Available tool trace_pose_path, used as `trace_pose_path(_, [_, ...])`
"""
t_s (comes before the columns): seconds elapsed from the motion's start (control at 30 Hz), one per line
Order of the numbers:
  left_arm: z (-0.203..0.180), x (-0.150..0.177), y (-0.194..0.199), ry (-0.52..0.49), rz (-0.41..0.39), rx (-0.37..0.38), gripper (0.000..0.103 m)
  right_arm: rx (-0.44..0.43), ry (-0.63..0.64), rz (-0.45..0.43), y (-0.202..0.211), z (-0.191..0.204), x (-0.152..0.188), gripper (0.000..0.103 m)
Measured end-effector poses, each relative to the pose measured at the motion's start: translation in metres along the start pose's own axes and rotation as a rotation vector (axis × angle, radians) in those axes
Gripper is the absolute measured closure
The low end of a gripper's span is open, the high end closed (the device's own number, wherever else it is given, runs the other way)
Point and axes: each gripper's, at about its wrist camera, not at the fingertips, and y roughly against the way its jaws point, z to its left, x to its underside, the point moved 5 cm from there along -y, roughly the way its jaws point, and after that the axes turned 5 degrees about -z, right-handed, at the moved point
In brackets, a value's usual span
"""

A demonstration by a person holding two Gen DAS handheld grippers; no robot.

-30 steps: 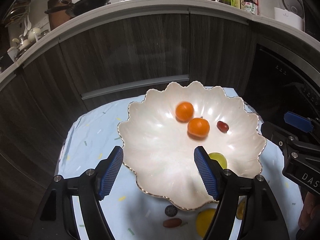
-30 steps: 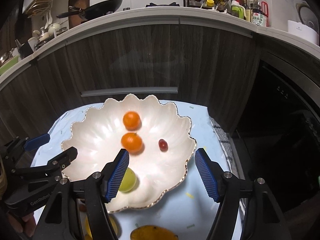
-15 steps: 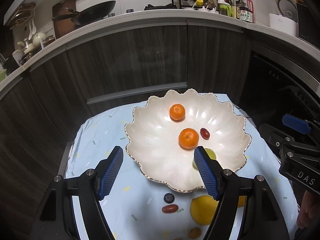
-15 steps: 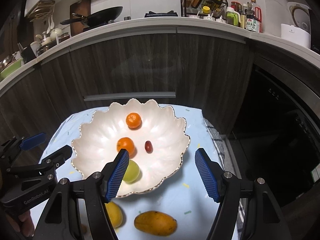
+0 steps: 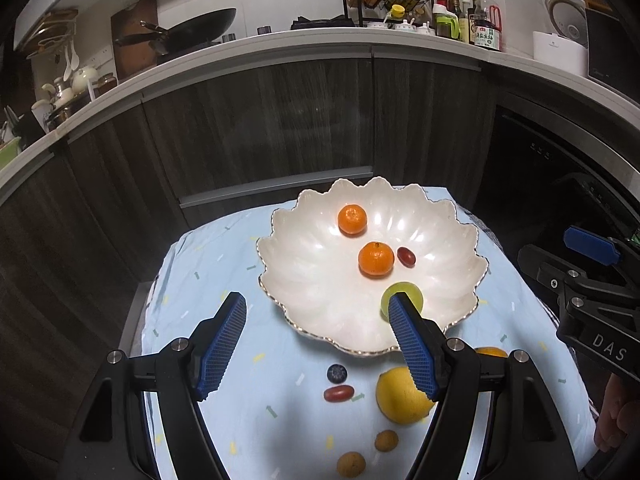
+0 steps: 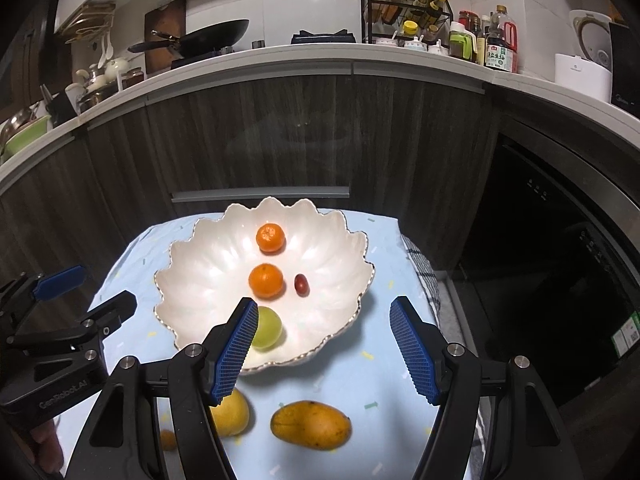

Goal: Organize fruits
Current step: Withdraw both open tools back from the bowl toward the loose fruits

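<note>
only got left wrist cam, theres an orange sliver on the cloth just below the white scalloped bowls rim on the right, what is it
Observer: A yellow-orange oval mango, lying on the light blue cloth outside the white scalloped bowl.
Operator: is the right gripper holding anything
Observer: No. The right gripper is open, with nothing between its blue pads.
Operator: anything past the bowl on the right side
Observer: A black-and-white checked cloth lies along the right edge of the blue cloth.
</note>
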Motion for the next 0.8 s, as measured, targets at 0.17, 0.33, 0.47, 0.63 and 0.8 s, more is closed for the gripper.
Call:
trace_pose_path(0.17, [0.002, 0.006, 0.008, 0.008, -0.006, -0.007, 0.021, 0.001, 0.005, 0.004, 0.005, 0.001, 0.006, 0.032])
trace_pose_path(0.33, [0.003, 0.013, 0.013, 0.004, -0.007, -0.02, 0.017, 0.01, 0.005, -0.001, 0.009, 0.002, 0.012, 0.023])
trace_pose_path(0.47, [0.004, 0.018, 0.016, 0.004, -0.009, -0.025, 0.015, 0.012, 0.003, 0.007, 0.011, 0.001, 0.018, 0.023])
trace_pose_path(0.63, [0.002, 0.026, 0.021, -0.005, -0.009, -0.031, 0.015, 0.017, 0.005, 0.016, 0.012, 0.0, 0.027, 0.021])
trace_pose_path(0.8, [0.001, 0.035, 0.023, -0.012, -0.004, -0.037, 0.014, 0.02, 0.005, 0.032, 0.012, 0.0, 0.037, 0.021])
